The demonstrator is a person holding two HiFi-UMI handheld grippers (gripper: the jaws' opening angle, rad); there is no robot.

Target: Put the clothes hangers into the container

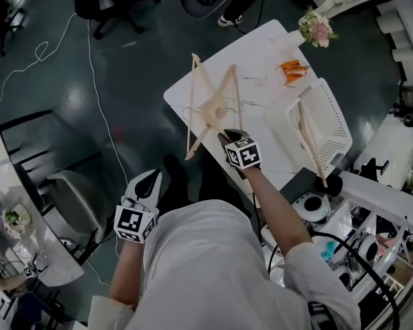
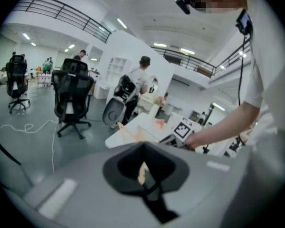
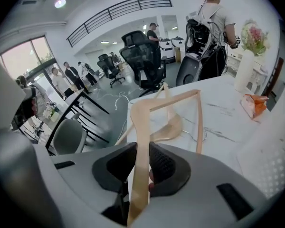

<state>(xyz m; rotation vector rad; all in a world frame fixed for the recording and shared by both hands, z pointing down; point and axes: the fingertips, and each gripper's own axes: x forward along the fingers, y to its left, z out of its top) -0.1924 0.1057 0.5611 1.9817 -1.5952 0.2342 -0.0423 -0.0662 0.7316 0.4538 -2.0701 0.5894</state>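
Two pale wooden hangers lie overlapping on the white marble table (image 1: 261,53). My right gripper (image 1: 228,135) is shut on the near arm of one hanger (image 3: 141,137); its dark pads (image 3: 162,164) press that arm from both sides. The other hanger (image 3: 170,128) lies under it, its wire hook on the tabletop. A third hanger (image 1: 310,143) rests inside the white perforated container (image 1: 339,126) at the table's right edge. My left gripper (image 1: 146,181) hangs low at the person's left, off the table, shut with nothing in it (image 2: 143,167).
An orange packet (image 1: 293,70) and a vase of flowers (image 1: 315,27) stand at the table's far end. Office chairs (image 2: 72,96), floor cables and several people are beyond. A grey chair (image 1: 76,201) and a small side table sit at the left.
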